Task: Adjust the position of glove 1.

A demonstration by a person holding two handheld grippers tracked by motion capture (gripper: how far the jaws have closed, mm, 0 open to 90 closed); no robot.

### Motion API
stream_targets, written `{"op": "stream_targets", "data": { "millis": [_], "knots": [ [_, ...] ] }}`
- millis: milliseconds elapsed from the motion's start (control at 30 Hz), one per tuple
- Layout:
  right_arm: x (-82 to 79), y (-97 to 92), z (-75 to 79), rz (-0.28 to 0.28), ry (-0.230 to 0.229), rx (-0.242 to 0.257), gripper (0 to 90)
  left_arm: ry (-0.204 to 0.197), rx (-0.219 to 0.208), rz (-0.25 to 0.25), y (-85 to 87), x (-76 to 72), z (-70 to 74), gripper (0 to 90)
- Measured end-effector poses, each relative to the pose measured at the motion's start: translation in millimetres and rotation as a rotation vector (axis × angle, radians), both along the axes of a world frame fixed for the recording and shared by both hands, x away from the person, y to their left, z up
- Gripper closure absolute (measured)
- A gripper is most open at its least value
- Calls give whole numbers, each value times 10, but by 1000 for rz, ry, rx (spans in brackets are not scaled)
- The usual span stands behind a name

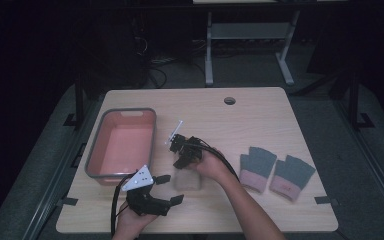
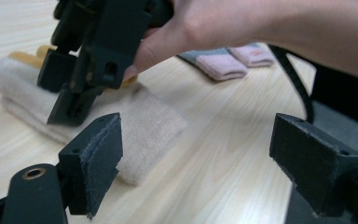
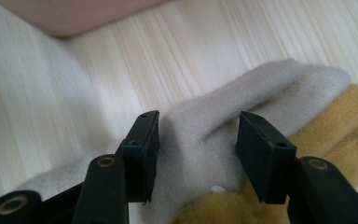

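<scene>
A beige fleece glove (image 1: 188, 181) with mustard-yellow parts lies flat on the wooden table in front of the person. My right gripper (image 1: 182, 163) points down onto its far end. In the right gripper view the gripper (image 3: 198, 140) straddles a raised fold of the beige glove (image 3: 279, 84), jaws partly apart and their pads beside the cloth. The left gripper view has that same right gripper (image 2: 70, 100) tipped onto the glove (image 2: 149, 126). My left gripper (image 1: 170, 189) rests low at the table's front, just left of the glove, open (image 2: 196, 144) and empty.
A pink basin with a grey rim (image 1: 153, 135) stands at the left; its corner (image 3: 74, 14) lies just beyond the glove. Two grey gloves with pink cuffs (image 1: 256, 168) (image 1: 291, 176) lie at the right. A cable hole (image 1: 229, 100) is near the far edge.
</scene>
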State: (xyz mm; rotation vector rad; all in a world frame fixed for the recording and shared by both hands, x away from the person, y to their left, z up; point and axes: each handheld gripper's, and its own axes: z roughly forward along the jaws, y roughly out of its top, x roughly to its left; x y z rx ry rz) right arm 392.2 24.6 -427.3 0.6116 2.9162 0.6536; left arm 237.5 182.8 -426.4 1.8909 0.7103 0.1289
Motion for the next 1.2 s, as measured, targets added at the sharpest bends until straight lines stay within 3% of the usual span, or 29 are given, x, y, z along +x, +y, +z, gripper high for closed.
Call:
{"op": "stream_targets", "data": {
  "millis": [67, 267, 400, 567, 767, 933, 1067, 1200],
  "knots": [
    [-11, -69, -4, -6, 0, 2, 483, 27, -25, 11, -10, 2, -3, 172],
    [-70, -295, -19, -38, -3, 22, 477, 64, -23, 3, -102, 19, -9, 178],
    [-100, -434, -24, -64, -2, 33, 474, 65, 12, -10, -234, 28, -7, 181],
    [-123, -550, -11, -93, 9, 47, 434, 119, 29, -13, -377, 105, -57, 200],
    [-197, -756, 182, -169, 20, 160, 342, 202, 45, 27, -484, 260, -91, 217],
    [-308, -1035, 327, -267, 29, 247, 340, 263, 48, 93, -555, 399, -99, 217],
    [-392, -1197, 314, -327, 40, 267, 338, 304, 71, 128, -600, 507, -123, 221],
    [-462, -1301, 229, -368, 80, 286, 323, 326, 93, 146, -629, 576, -165, 221]
  ]
}}
